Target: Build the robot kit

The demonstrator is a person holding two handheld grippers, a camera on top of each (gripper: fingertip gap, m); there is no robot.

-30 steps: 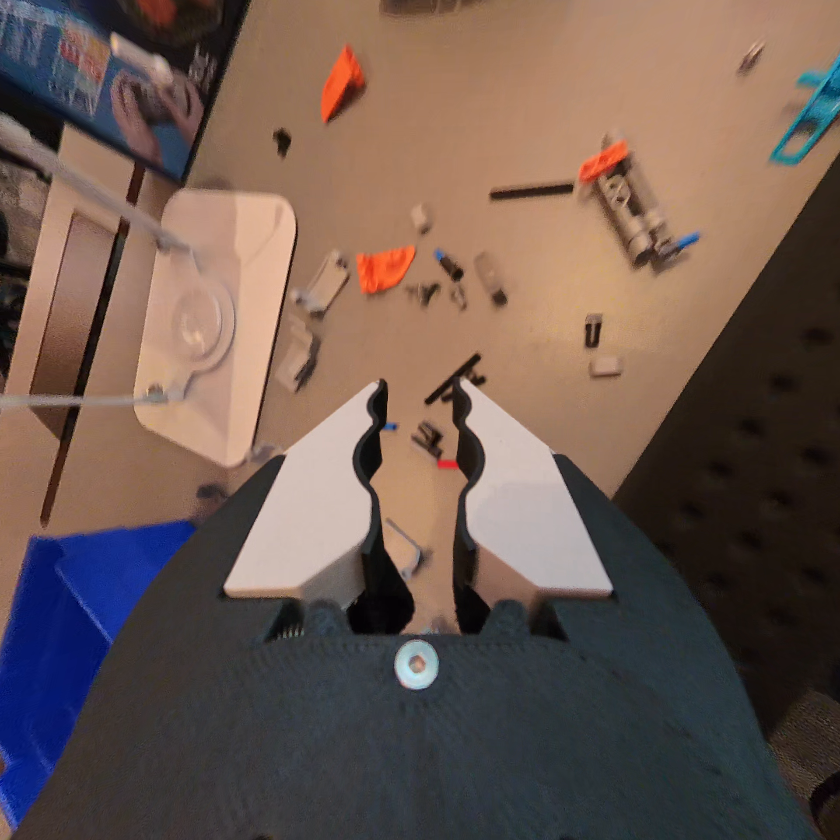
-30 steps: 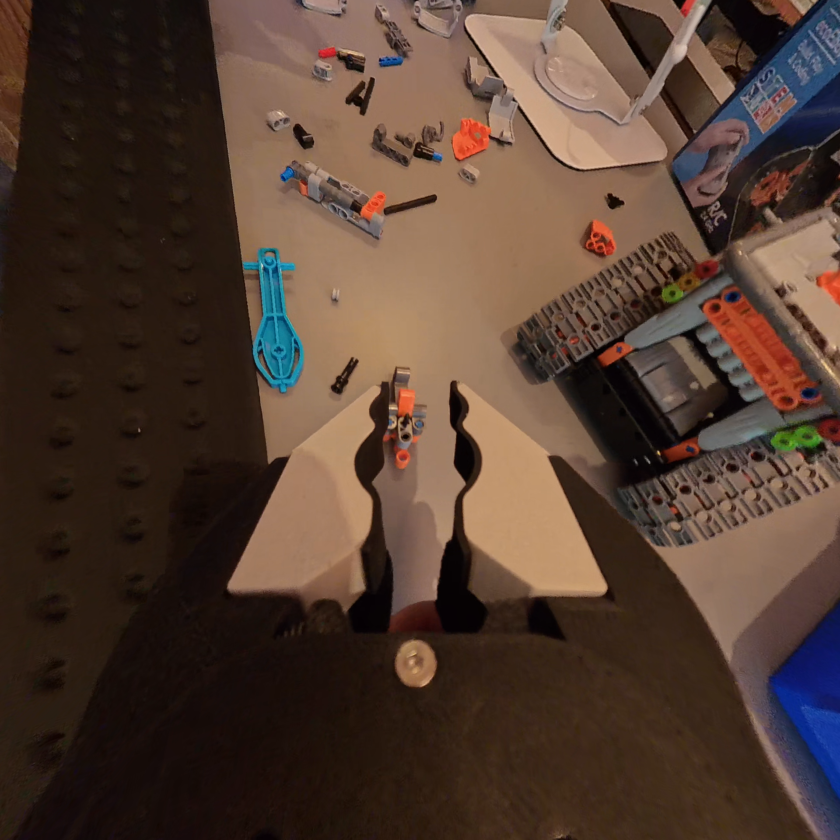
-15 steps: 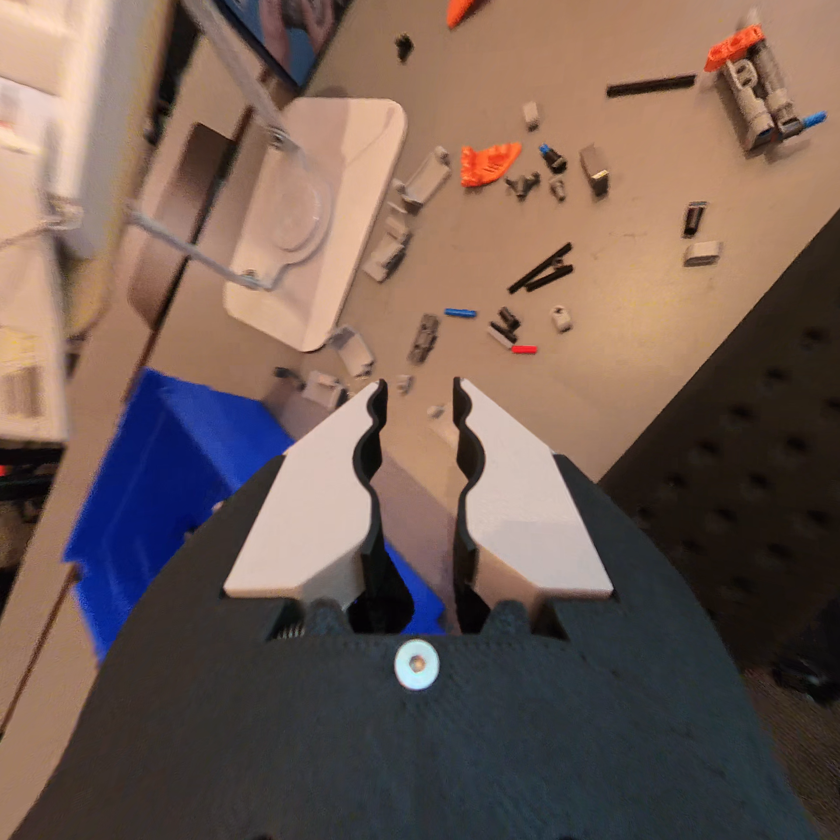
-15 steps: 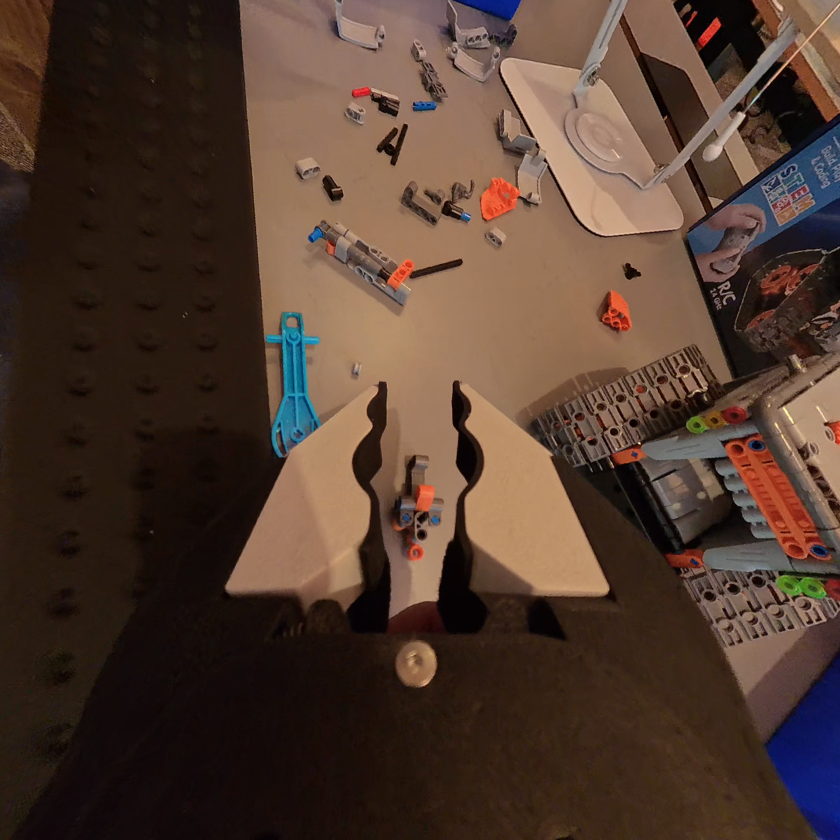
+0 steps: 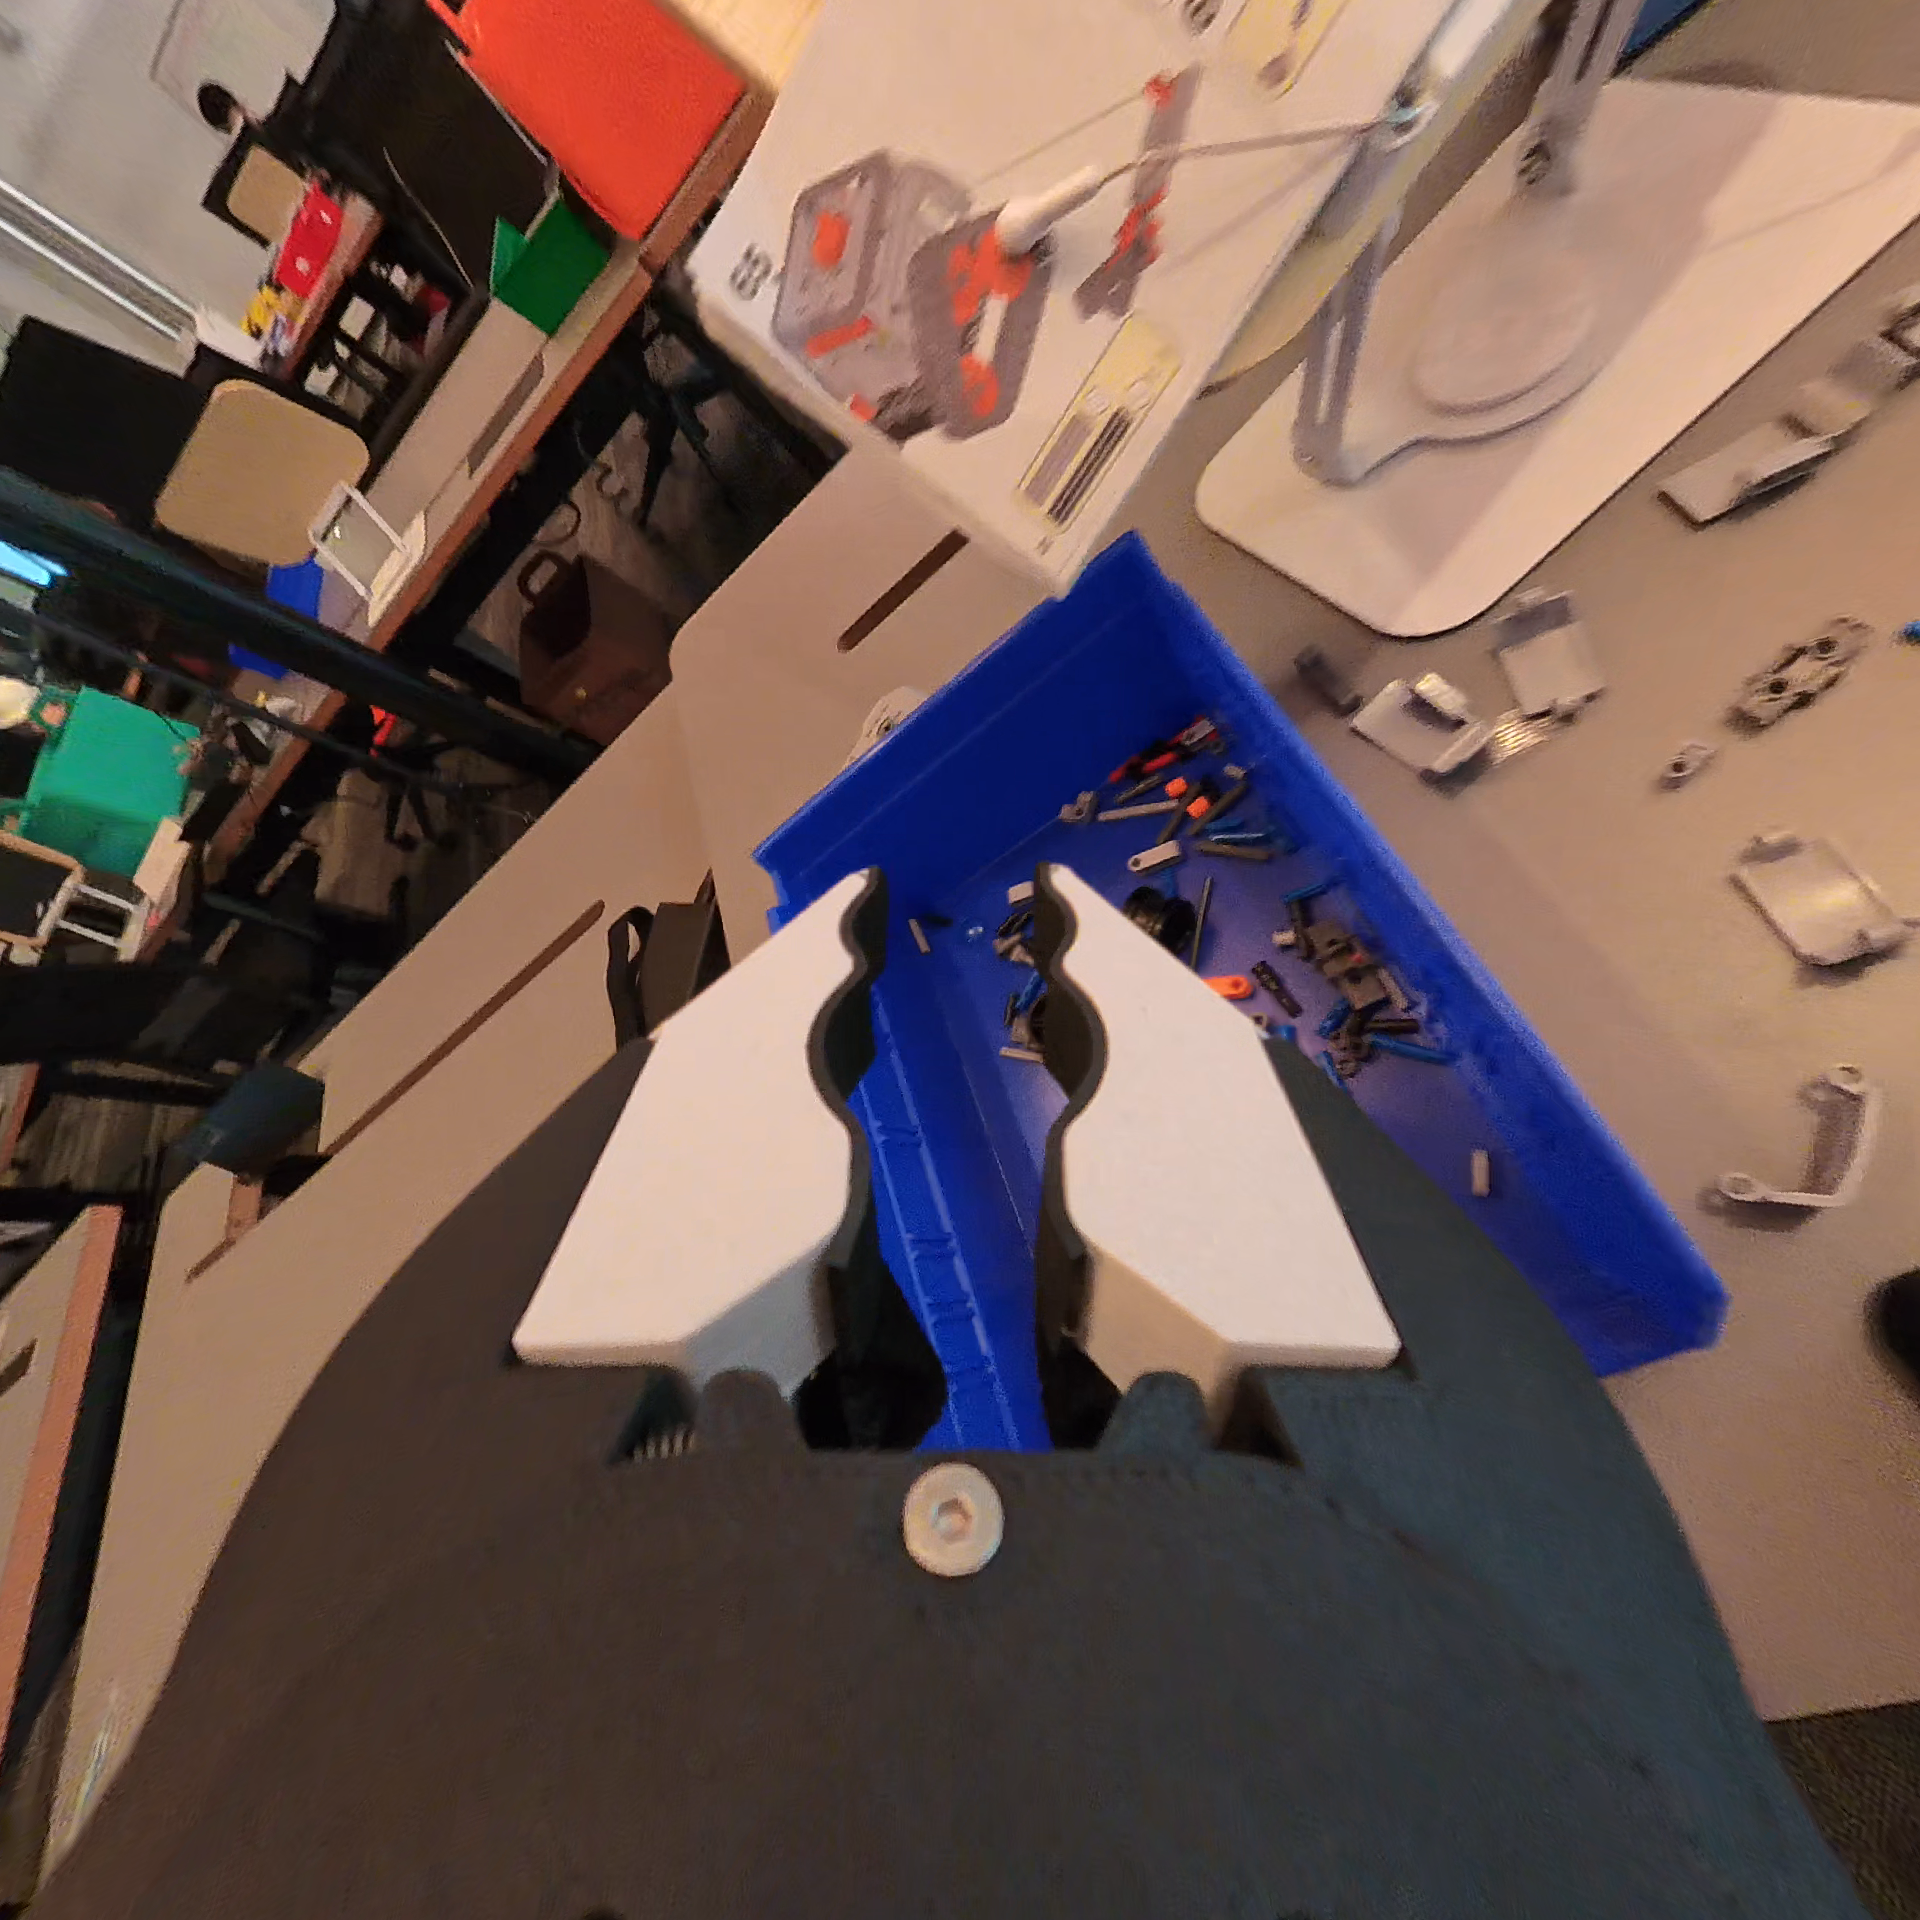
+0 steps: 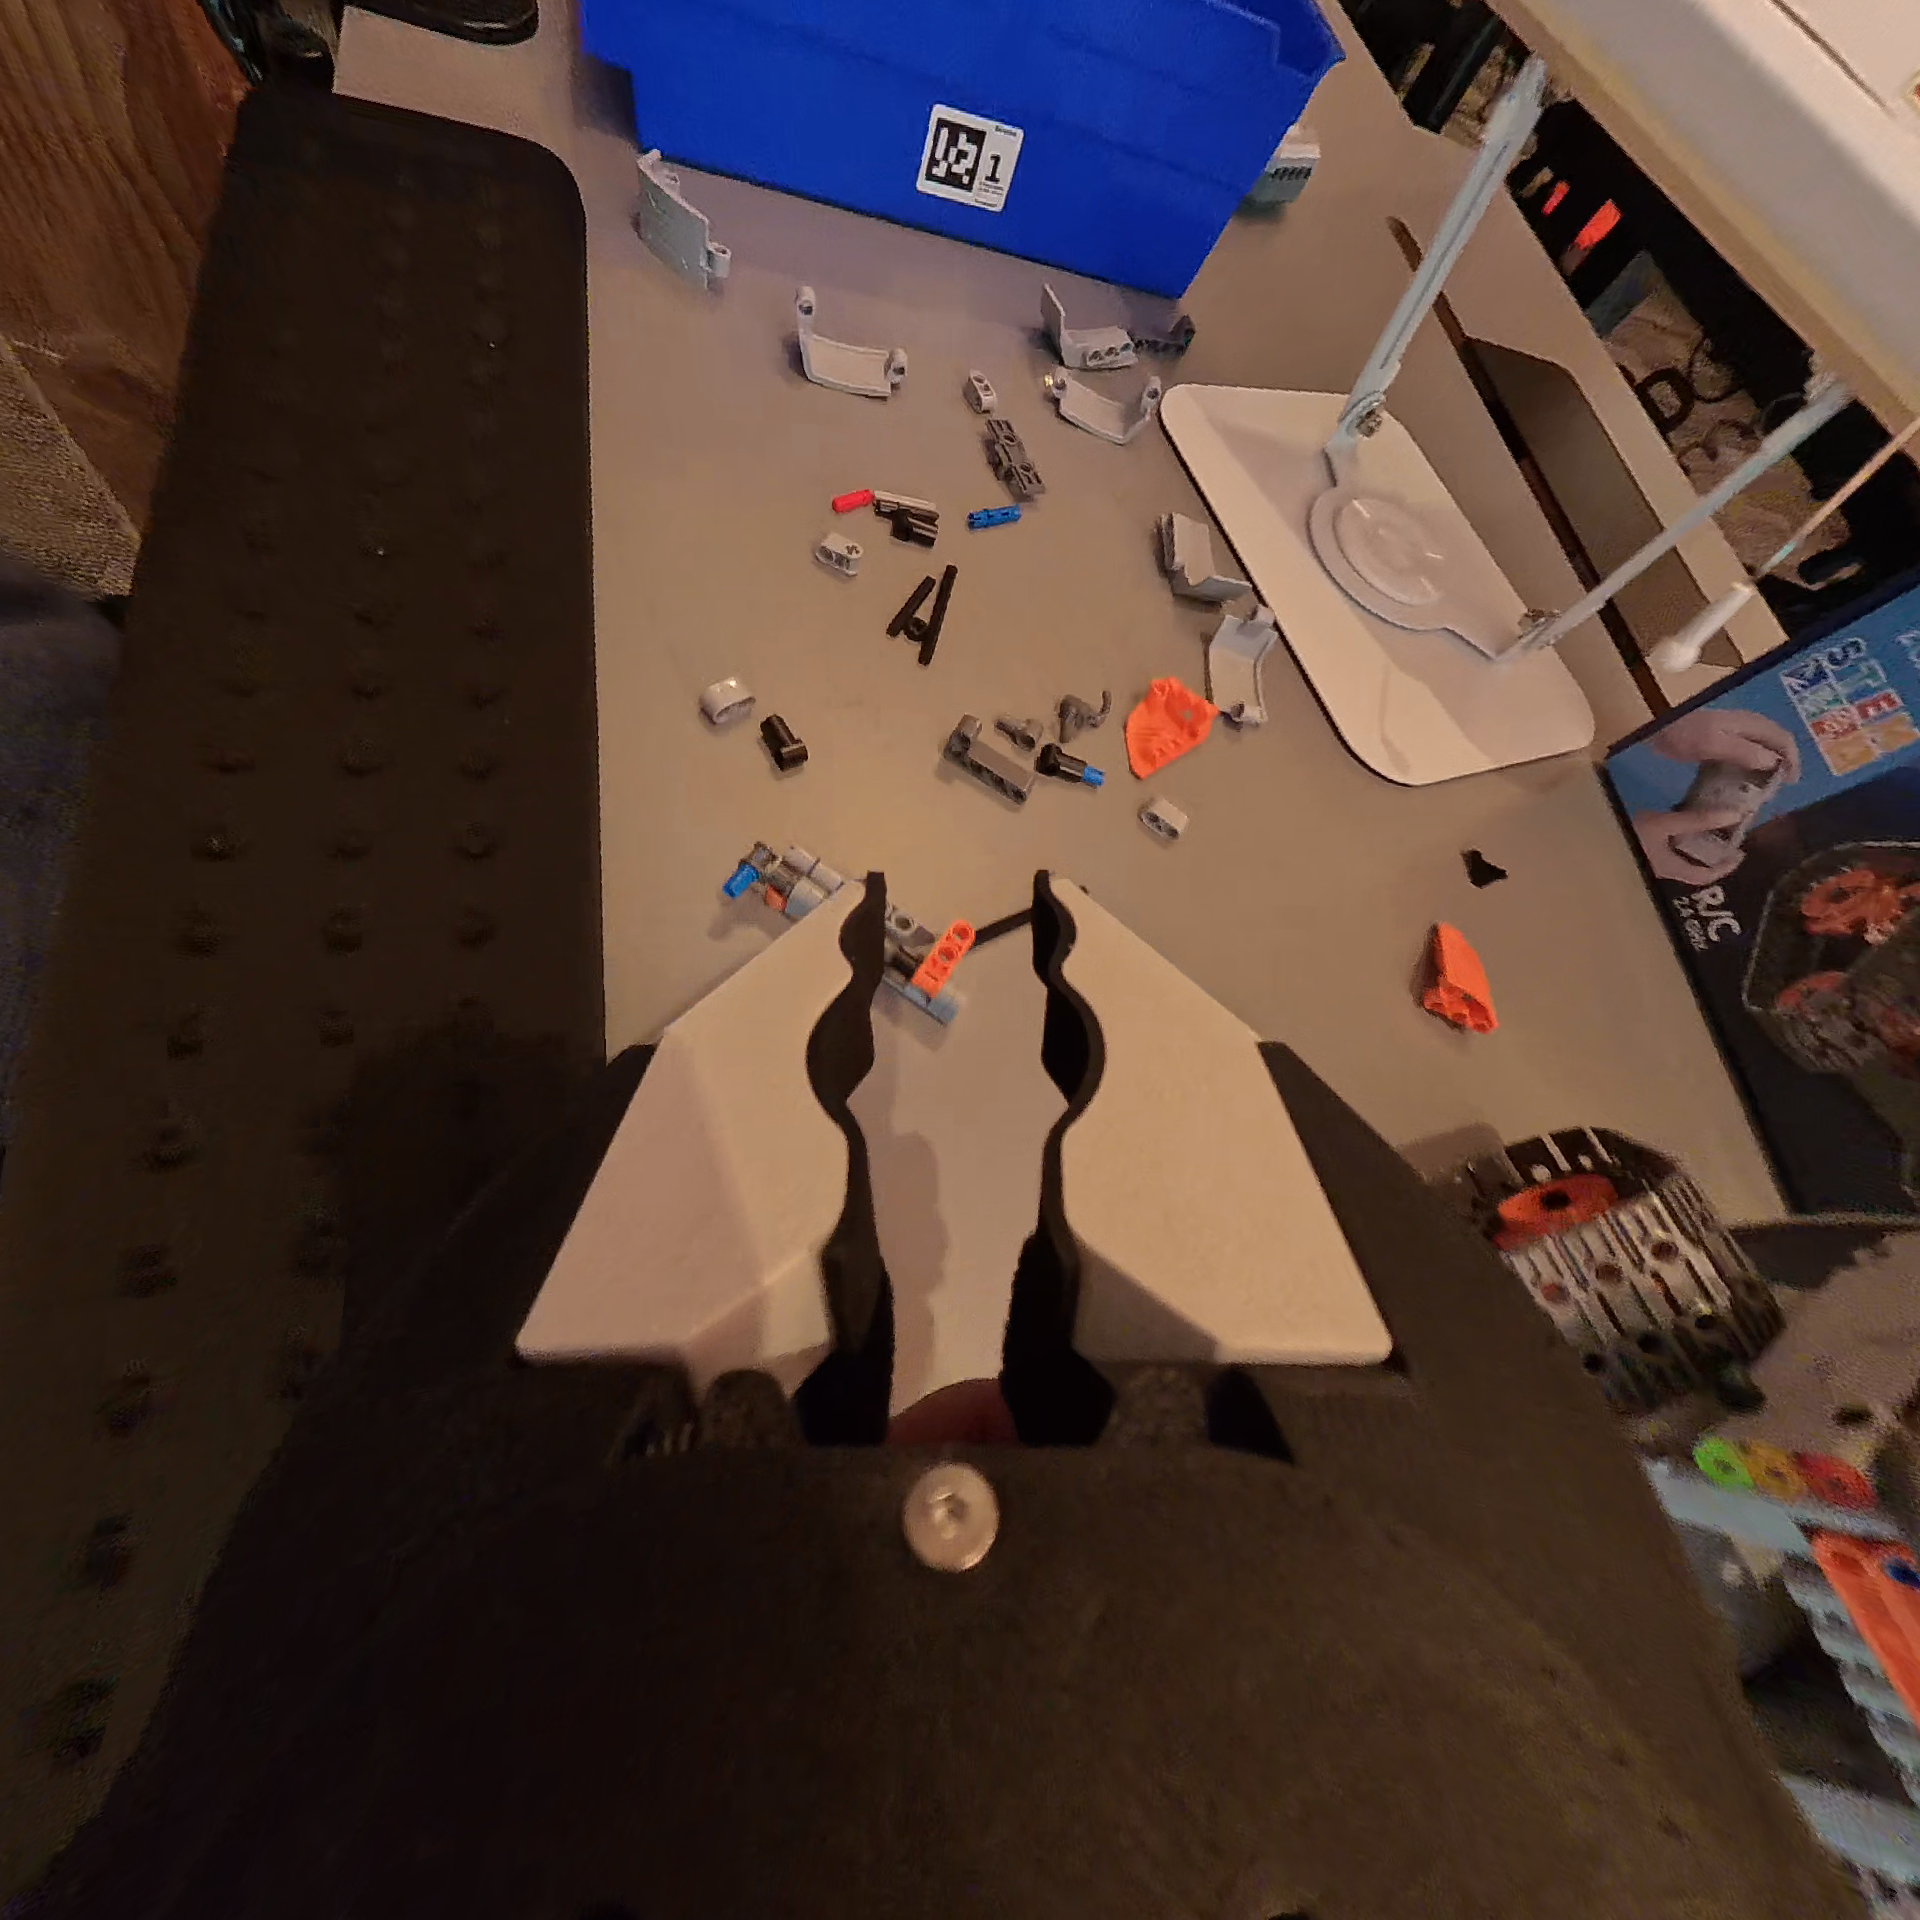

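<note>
While the left gripper [image 5: 958, 899] hangs over the blue bin [image 5: 1538, 1132], jaws apart and empty, the right gripper [image 6: 956, 899], likewise parted, frames a grey-orange brick assembly [image 6: 928, 966] on the worktop [image 6: 1299, 935].

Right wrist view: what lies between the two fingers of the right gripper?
In the right wrist view, the open right gripper frames a small grey and orange brick assembly lying on the grey table; nearer the gripper body the table is bare.

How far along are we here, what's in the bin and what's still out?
Done: many small parts lie in the blue bin. In hand: nothing; left claw is open above the bin, right claw open over the grey-orange assembly. Left: loose pieces like the orange panel remain on the table.
</note>
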